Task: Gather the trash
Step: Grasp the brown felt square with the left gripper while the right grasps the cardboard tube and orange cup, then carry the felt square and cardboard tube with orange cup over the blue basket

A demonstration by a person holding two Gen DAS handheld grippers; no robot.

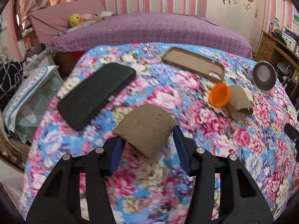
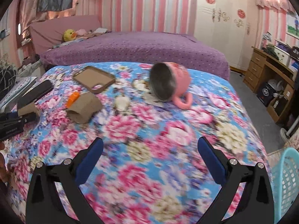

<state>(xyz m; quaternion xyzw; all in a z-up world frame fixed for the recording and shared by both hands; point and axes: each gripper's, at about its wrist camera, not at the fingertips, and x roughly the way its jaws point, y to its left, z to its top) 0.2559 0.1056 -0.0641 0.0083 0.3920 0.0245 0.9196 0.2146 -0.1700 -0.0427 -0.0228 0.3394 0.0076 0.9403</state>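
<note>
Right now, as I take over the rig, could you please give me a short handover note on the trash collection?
Left hand-held gripper: around a flattened cardboard tube; grip unconfirmed.
Right hand-held gripper: open, holding nothing, above the floral blanket.
Second cardboard tube lies against an orange cap; a crumpled white scrap lies near the tipped pink mug.
Teal basket at the right edge.
Left: tubes, cap and scrap are not binned yet.

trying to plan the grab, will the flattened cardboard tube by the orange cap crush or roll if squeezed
The cardboard tube already looks squashed, so it would probably flatten further under a pinch rather than resist. Lying flattened on the soft floral quilt, it seems unlikely to roll. It looks thin and hollow, so likely very light. The orange cap appears to touch it and may shift.
</note>
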